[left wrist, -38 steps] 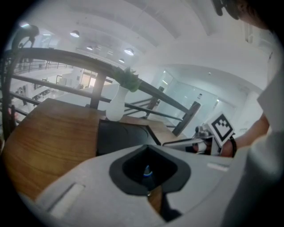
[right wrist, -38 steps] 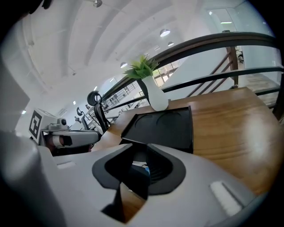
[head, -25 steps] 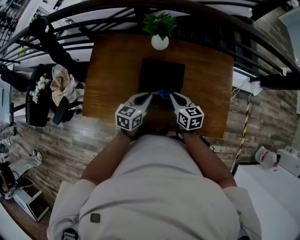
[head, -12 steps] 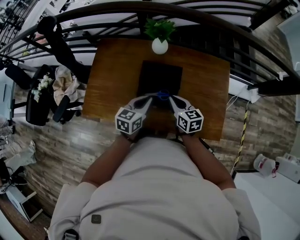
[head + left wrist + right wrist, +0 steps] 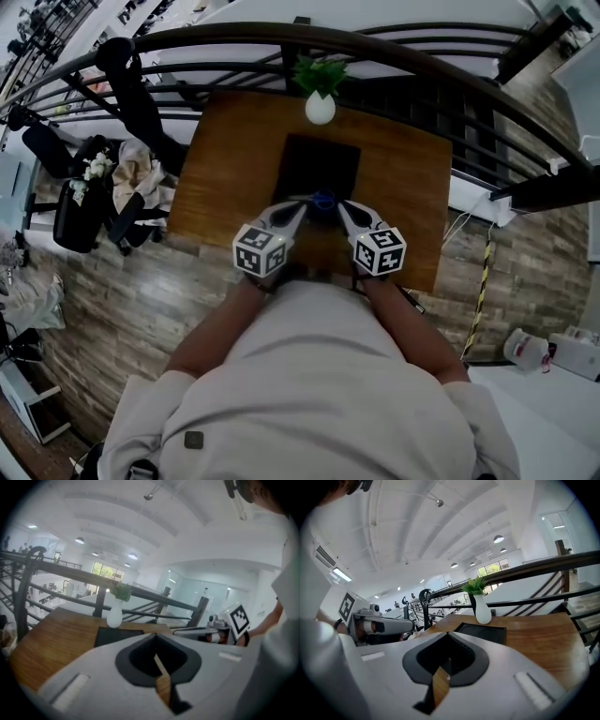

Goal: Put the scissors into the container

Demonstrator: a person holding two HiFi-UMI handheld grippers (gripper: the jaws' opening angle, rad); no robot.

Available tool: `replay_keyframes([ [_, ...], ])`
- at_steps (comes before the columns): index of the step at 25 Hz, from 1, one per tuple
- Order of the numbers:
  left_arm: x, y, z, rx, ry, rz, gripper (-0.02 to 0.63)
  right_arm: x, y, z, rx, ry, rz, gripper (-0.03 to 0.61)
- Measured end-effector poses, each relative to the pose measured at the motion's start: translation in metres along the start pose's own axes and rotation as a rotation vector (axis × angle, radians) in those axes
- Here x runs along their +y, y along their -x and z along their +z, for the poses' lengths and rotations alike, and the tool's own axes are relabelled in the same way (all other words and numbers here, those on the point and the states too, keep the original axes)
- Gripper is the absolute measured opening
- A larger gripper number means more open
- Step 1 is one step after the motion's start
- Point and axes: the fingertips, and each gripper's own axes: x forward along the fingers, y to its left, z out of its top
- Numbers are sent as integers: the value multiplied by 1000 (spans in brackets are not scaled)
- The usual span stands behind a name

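We see a brown wooden table [image 5: 225, 178] with a rectangular top. Around the middle of it a flat black rectangular container [image 5: 321, 161] lies directly on the wood. At the far edge, just beyond the container, a white round vase [image 5: 320, 109] stands upright, holding a green leafy plant [image 5: 322, 70].

Round white ceiling lamps [image 5: 498, 539] and far bright windows [image 5: 104, 569] lit the hall evenly. The brown wooden counter [image 5: 234, 159] carried only soft shadows. Views bowed toward dark corners; the grey left hand-held gripper [image 5: 154, 635] looked blurred.
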Motion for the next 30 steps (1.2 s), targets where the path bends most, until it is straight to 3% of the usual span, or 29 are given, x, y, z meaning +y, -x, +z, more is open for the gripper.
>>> replay_keyframes([
  [16,-45,19,55,-90,-91,-8,2,17,42,55,-113,47,39,6],
  [30,-60,34,99,-118,-156,-93,2,51,44,81,-157,70,37,6],
])
